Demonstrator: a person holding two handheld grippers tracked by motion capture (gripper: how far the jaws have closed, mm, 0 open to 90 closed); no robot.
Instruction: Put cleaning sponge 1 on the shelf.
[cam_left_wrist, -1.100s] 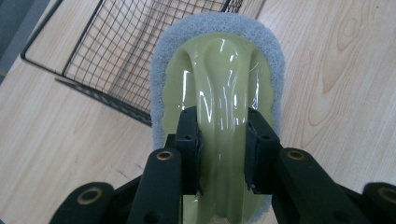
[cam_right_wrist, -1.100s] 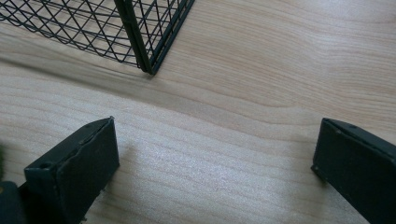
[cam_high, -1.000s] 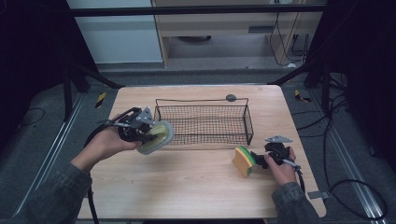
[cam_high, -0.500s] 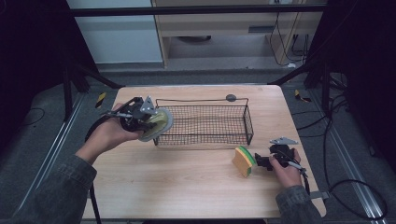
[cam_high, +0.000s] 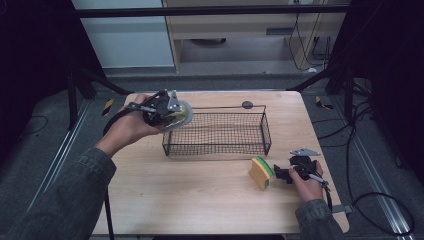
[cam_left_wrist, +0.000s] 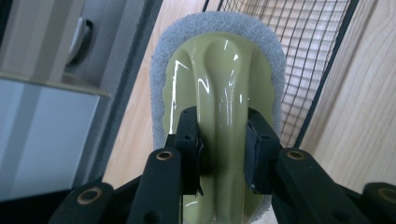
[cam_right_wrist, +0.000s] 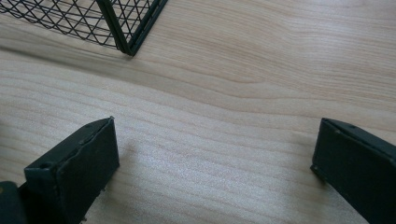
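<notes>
Above the left end of the wire basket (cam_high: 216, 133), the left hand-held gripper (cam_left_wrist: 223, 149) pinches the ridge handle of a pale green scrubber (cam_left_wrist: 219, 93), likely lifted to clear the rim. On the worktop (cam_high: 200, 200) to the right, the right hand-held gripper (cam_right_wrist: 212, 168) gapes wide beside a yellow-green sponge (cam_high: 261, 173), free to take it.

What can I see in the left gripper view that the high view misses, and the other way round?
The left gripper view alone shows the two black jaws clamped on the glossy ridge handle of the scrub pad, and its grey fibre rim. The high view alone shows the green-and-yellow sponge standing beside the right gripper, and both hands. Both show the scrub pad, the wire basket and the wooden table.
</notes>
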